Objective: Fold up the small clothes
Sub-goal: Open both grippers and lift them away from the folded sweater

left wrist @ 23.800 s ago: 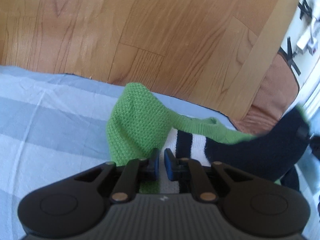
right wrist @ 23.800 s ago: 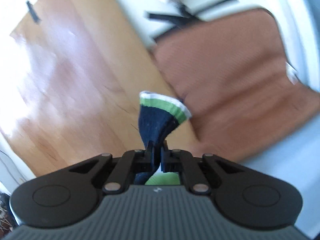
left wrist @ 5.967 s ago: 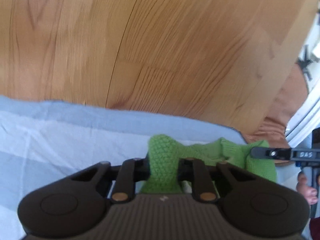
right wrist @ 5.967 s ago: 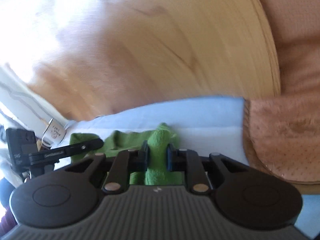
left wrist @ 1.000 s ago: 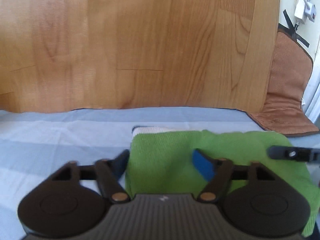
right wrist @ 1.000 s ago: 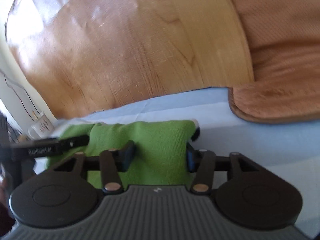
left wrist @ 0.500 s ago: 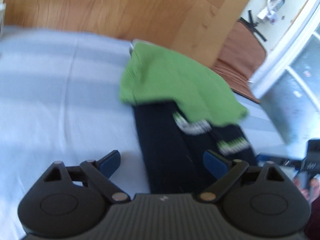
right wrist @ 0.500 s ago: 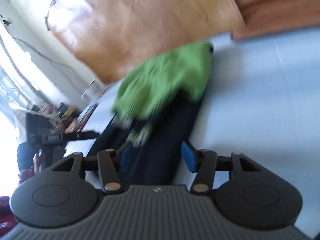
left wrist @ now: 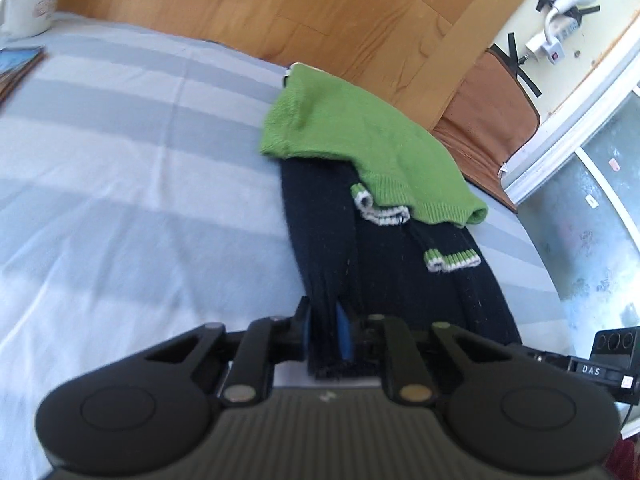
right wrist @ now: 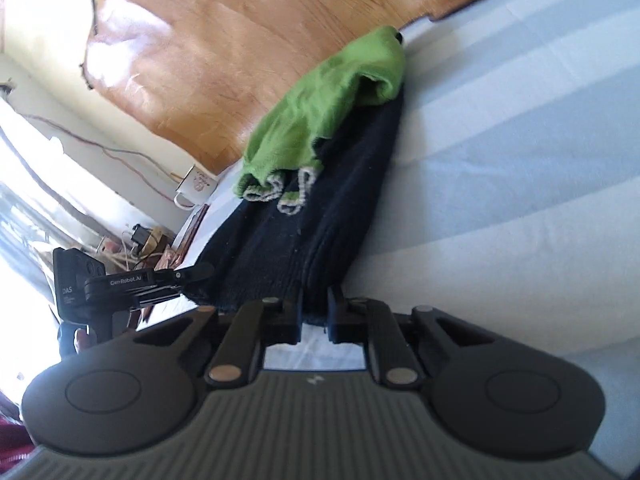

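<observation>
- Left gripper (left wrist: 325, 334) fingers pinching the near hem of the navy sweater (left wrist: 384, 272), on its left corner; knit bunched between the blue pads (left wrist: 343, 336).
- Right gripper (right wrist: 314, 314) fingers pressed onto the same hem at the opposite corner; fabric ridge rising out of the pinch.
- Sweater lying flat on the striped blue bedsheet (left wrist: 120, 152), long axis running away from both grippers; green top part (left wrist: 352, 136) folded back over the navy body, two striped cuffs (left wrist: 452, 260) tucked on top.
- Soft, light, floppy knit by the look of it; likely to sag and stretch between the two pinch points, no stiffness to hold a crease unaided.
- Hem corners a sensible hold: both layers caught, even lift likely. Loose cuffs may slide off if the hem gets raised steeply.
- Next step judged: carrying the hem up and over toward the green end, for the crosswise fold.
- Far end of sweater close to the bed edge, wooden floor (left wrist: 280, 4) just beyond; little margin there, overshoot risks fabric dropping off.
- Plenty of bare sheet on the left side in the left view; mug (left wrist: 30, 4) and books (left wrist: 16, 68) at the far left corner, well apart.
- Brown mat (left wrist: 492, 104) beyond the bed on the right.
</observation>
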A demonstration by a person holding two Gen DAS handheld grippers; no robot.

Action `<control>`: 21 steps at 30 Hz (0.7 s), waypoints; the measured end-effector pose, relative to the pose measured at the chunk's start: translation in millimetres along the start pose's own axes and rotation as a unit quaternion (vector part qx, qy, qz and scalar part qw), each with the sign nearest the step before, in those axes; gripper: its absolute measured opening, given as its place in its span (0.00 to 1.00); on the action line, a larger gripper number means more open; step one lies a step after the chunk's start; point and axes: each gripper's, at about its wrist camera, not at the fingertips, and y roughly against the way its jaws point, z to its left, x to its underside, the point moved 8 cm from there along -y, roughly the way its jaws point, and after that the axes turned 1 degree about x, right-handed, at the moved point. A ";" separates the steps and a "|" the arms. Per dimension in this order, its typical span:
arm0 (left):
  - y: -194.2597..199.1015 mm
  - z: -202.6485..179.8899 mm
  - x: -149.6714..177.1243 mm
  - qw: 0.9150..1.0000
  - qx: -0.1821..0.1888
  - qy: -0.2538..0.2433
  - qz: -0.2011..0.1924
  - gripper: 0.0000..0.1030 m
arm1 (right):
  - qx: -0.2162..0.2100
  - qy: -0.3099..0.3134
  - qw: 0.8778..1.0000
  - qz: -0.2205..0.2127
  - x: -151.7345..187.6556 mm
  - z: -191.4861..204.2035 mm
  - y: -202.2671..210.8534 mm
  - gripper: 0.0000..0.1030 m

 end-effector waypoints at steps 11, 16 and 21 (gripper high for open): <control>23.4 24.5 19.4 0.999 0.008 0.040 0.013 0.22 | 0.014 0.005 1.000 0.005 4.6 -22.3 14.8 0.20; 46.1 27.6 0.1 0.998 -0.037 -0.025 -0.037 0.46 | 0.097 0.125 0.986 -0.055 -5.7 -18.7 53.2 0.26; 44.7 19.3 -4.0 0.997 -0.030 -0.069 -0.019 0.66 | 0.269 0.415 0.868 -0.048 28.3 -8.7 42.1 0.26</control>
